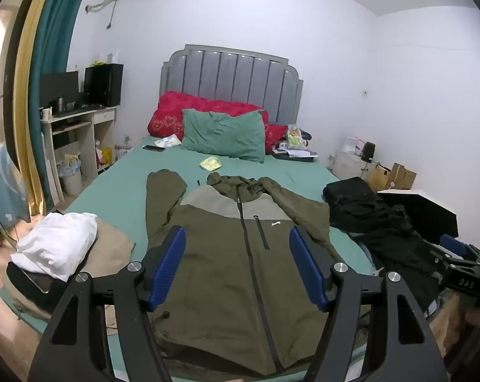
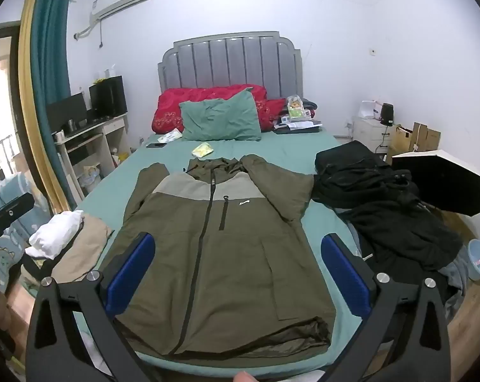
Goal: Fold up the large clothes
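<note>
An olive jacket (image 2: 220, 248) lies zipped and face up on the bed (image 2: 271, 156), apparently spread ready for folding, while the left tongs (image 1: 236, 267) and right tongs (image 2: 236, 273) hover above its hem, both wide open and empty.

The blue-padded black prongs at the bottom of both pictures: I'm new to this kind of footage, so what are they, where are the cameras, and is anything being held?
They are two hand-held claws, one in each of a person's hands, not robot arms. Each carries a wide-angle camera looking forward along its two fingers. One picture is from the left claw, the other from the right claw. Both stand open above the bed and hold nothing. On the green sheet an olive jacket lies spread out flat, zipped, front up. Beside it are a heap of black clothes on one side and a white garment on a tan one on the other.
</note>
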A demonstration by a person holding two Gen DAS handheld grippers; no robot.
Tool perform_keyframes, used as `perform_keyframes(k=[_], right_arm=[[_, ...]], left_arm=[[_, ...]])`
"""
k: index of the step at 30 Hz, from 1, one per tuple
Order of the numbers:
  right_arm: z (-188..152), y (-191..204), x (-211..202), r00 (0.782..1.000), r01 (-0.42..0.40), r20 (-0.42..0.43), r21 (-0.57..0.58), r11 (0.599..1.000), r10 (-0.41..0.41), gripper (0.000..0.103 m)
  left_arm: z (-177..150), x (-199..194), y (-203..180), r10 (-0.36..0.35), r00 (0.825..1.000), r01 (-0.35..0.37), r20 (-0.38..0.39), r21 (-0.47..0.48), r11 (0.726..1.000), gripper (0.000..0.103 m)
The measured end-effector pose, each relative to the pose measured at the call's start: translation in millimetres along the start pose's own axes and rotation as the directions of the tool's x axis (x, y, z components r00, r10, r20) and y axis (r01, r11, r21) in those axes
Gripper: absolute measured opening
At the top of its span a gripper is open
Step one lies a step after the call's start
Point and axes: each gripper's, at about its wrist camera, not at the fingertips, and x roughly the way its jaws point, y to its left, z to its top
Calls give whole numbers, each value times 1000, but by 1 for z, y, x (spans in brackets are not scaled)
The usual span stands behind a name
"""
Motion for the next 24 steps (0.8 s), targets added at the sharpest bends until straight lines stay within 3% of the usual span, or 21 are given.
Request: perform_keyframes(k=[24], right_arm=[[3,-6,-5,1000,0,12,14,1000,0,103]], left_arm=[[0,-2,0,1,1000,-1,13,6,1000,71]])
